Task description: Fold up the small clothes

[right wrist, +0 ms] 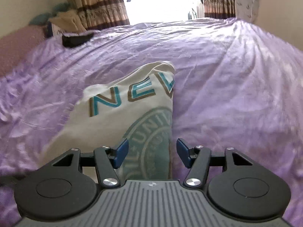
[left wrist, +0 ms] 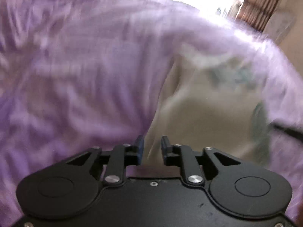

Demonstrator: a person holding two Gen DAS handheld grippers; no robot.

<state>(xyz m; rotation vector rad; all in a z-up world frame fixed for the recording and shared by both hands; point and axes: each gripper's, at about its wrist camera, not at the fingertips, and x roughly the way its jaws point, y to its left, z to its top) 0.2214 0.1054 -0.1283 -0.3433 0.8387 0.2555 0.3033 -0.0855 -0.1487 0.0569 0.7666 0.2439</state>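
Left wrist view, blurred: left tongs [left wrist: 152, 148] narrowly parted, empty, over the cream T-shirt [left wrist: 204, 113] on the purple bedsheet [left wrist: 75, 75]. Right wrist view: right tongs [right wrist: 152, 154] wide, straddling the T-shirt's [right wrist: 121, 117] folded edge; a sound grasp pinches both layers together.

Cream shirt [right wrist: 117, 117] with teal lettering, folded lengthwise, flat on bedspread [right wrist: 227, 75]

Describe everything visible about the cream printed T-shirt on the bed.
The cream T-shirt looks like soft cotton, printed with teal, brown-edged letters "NE" and a faded teal round seal reading "UNIV". It lies folded lengthwise on the purple bedsheet, with a straight fold edge on its right. The right gripper is open astride that edge, and the left gripper, open, hovers by the shirt in a blurred view.
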